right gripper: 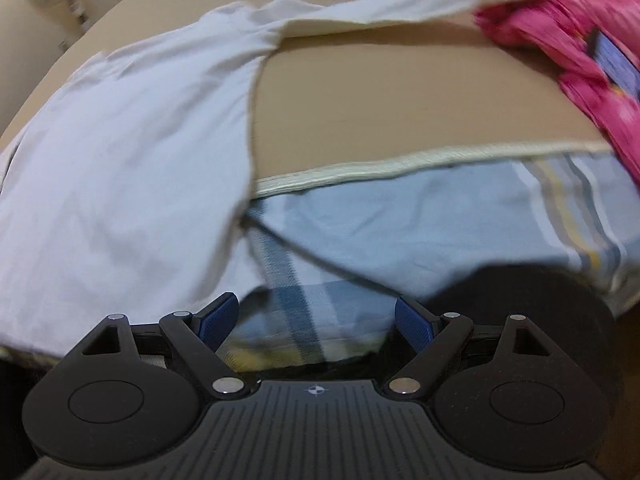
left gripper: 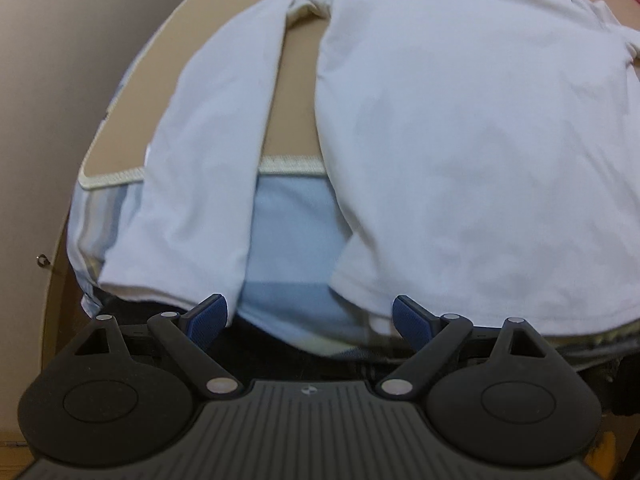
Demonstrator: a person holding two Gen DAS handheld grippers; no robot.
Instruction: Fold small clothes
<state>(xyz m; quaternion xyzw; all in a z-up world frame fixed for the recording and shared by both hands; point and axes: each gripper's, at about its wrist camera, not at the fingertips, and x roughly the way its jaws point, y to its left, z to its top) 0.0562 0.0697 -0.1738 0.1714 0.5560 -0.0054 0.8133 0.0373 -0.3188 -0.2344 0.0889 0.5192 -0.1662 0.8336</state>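
Observation:
A white long-sleeved shirt point(left gripper: 460, 128) lies spread flat on a tan board point(left gripper: 296, 80), its hem hanging over the board's near edge. One sleeve point(left gripper: 200, 160) runs down the left side to a cuff near my left gripper point(left gripper: 310, 318), which stands open with nothing between its blue pads. In the right wrist view the same shirt point(right gripper: 120, 152) fills the left half, its other sleeve point(right gripper: 400, 4) stretching away to the upper right. My right gripper point(right gripper: 316, 320) is open just right of the hem, over striped cloth, gripping nothing.
A light blue striped sheet point(right gripper: 440, 216) hangs below the tan board point(right gripper: 400, 100) and its pale trim. A pink patterned garment point(right gripper: 580, 48) is heaped at the board's right end. A dark rounded shape point(right gripper: 540, 292) sits at lower right. A beige wall point(left gripper: 60, 60) stands on the left.

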